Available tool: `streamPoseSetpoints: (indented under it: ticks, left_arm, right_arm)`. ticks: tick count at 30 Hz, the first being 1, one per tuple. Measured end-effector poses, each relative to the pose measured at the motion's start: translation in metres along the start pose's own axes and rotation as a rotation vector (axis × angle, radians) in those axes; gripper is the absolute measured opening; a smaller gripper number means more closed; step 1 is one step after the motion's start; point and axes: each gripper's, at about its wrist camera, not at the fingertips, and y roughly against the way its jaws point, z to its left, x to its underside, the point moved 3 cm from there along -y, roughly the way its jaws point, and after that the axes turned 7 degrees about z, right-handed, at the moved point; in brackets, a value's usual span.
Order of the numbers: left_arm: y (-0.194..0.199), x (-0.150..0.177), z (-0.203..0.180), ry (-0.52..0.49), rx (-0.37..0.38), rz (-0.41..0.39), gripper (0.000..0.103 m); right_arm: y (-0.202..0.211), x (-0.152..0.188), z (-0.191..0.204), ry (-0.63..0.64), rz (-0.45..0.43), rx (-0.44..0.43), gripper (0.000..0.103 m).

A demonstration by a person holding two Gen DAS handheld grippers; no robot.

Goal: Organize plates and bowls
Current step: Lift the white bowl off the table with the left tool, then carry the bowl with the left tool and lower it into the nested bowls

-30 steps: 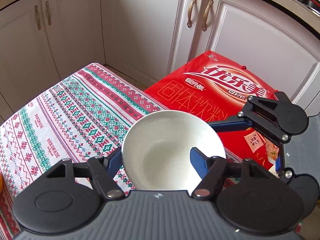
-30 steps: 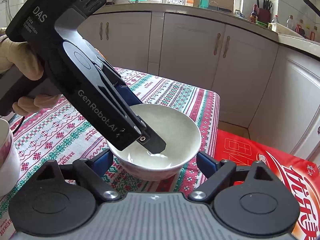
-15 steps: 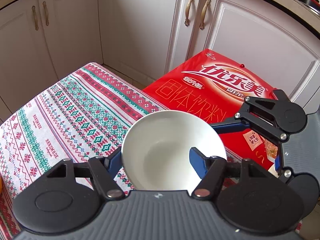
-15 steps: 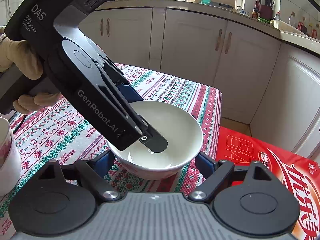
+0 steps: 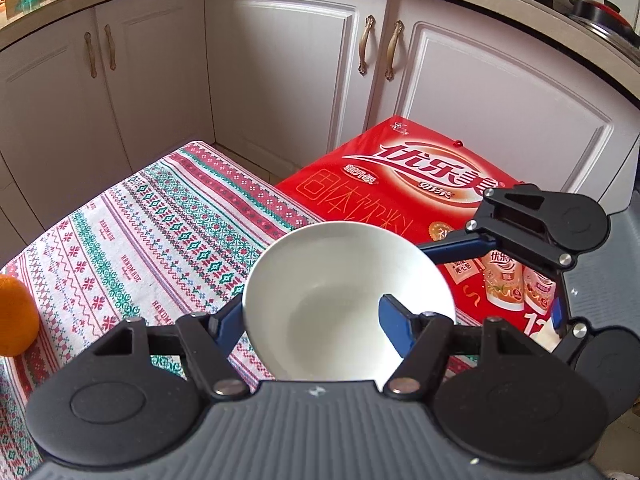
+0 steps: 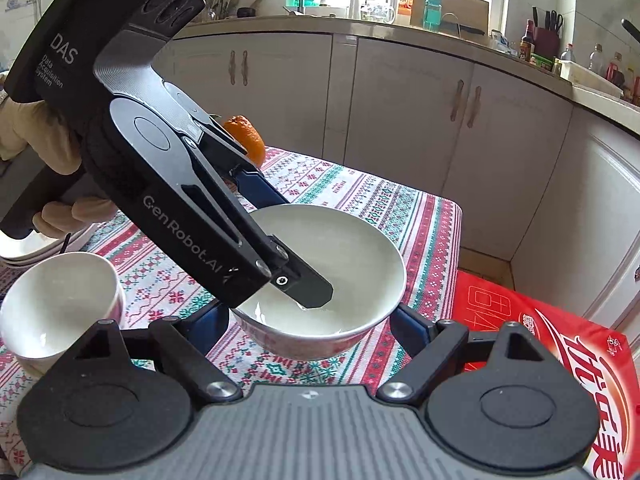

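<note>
**Left gripper clamps white bowl; right gripper spread around it**

Left wrist view: the left gripper [image 5: 312,320] clenches the white bowl's [image 5: 344,280] rim, one blue finger inside, one outside, above the patterned tablecloth [image 5: 160,220]. A red carton [image 5: 400,184] lies beyond.

Right wrist view: the right gripper [image 6: 310,320] stands released, fingers flanking the bowl [image 6: 352,248]; contact apparently none. A second bowl [image 6: 56,304] sits left; an orange [image 6: 246,136] behind.

two bowls [image 6: 320,280] [image 6: 56,308], one orange [image 6: 246,136], one red box [image 5: 420,192]

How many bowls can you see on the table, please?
2: one bowl pinched at its rim by the left gripper, a smaller bowl to its left. Others may be hidden.
</note>
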Motion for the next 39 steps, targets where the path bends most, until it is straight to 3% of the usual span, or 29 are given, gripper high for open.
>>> streamPoseSetpoints:
  ticks: [14,21,28,39]
  left_arm:
    - [0.088,0.052,-0.025,0.029,-0.093,-0.080,0.070]
    - [0.117,0.086,-0.024,0.084,-0.140,-0.090,0.070]
    - [0.123,0.114,-0.020,0.147,-0.151,-0.081,0.070]
    - [0.109,0.132,-0.015,0.200,-0.121,-0.076,0.070]
  right_arm:
    - [0.059,-0.006,0.070,0.088,-0.061,-0.053,0.090]
    - [0.069,-0.006,0.102,0.112,-0.078,-0.129,0.090]
    - [0.061,0.000,0.126,0.134,-0.050,-0.189,0.090]
    - [0.051,0.012,0.133,0.123,-0.006,-0.217,0.090]
